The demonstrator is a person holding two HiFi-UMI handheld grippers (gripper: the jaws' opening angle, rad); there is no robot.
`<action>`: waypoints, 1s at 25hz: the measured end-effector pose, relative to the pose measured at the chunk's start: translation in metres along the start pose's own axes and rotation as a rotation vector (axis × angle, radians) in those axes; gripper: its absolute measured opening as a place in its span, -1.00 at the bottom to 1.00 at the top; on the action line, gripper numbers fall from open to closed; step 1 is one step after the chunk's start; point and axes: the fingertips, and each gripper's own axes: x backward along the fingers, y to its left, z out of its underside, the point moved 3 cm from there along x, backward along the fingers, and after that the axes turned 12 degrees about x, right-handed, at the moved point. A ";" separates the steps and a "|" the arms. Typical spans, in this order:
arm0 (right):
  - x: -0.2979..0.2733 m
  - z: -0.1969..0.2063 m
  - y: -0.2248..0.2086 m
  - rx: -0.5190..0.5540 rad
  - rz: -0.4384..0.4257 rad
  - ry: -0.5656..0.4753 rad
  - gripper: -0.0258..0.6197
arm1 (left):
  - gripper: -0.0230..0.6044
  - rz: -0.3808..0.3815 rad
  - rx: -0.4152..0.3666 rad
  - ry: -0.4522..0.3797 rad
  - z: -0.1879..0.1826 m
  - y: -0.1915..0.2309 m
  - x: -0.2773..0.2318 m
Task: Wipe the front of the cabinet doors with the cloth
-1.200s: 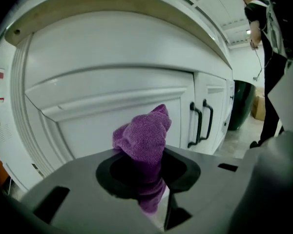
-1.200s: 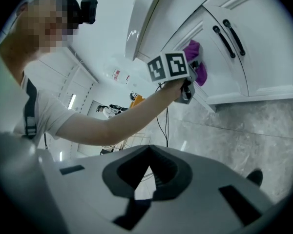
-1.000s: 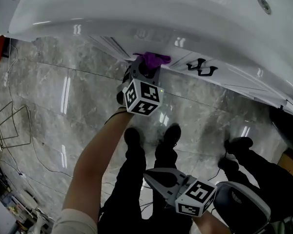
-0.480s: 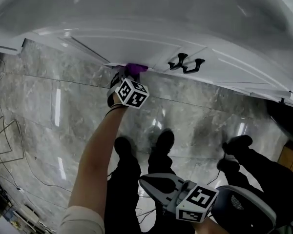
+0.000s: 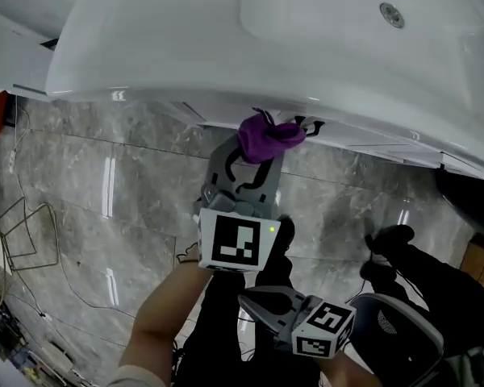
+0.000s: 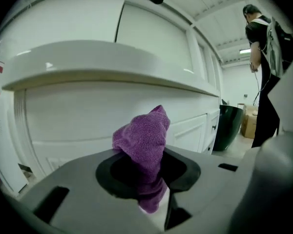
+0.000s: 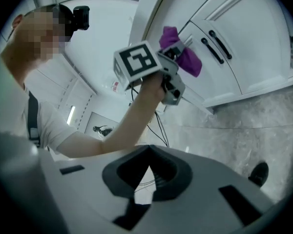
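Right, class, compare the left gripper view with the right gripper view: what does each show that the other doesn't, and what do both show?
Only the left gripper view: a dark bin beyond the cabinets, and a bystander standing near it. Only the right gripper view: the left gripper seen from outside, its marker cube, the forearm holding it, and the right gripper, shut and empty. Both: the purple cloth clamped in the left gripper, and the white cabinet doors.

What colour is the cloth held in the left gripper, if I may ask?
Purple; the cloth shows best in the left gripper view.
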 end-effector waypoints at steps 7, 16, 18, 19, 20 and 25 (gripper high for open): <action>0.003 -0.009 0.008 0.038 0.003 0.015 -0.89 | -0.55 0.020 -0.104 0.042 0.001 -0.015 -0.050; 0.028 -0.002 -0.013 -0.009 0.020 -0.027 -0.89 | -0.55 -0.032 -0.017 0.173 0.089 0.011 -0.084; 0.029 0.001 -0.018 -0.026 0.016 -0.037 -0.89 | -0.55 -0.039 0.002 0.203 0.108 0.013 -0.092; 0.030 0.003 -0.021 -0.032 0.014 -0.039 -0.89 | -0.55 -0.039 0.016 0.228 0.122 0.014 -0.096; 0.029 0.005 -0.023 -0.034 0.012 -0.040 -0.89 | -0.55 -0.037 0.026 0.257 0.138 0.015 -0.101; 0.025 0.015 -0.037 -0.057 -0.009 -0.054 -0.89 | -0.55 -0.050 -0.010 0.367 0.206 0.026 -0.127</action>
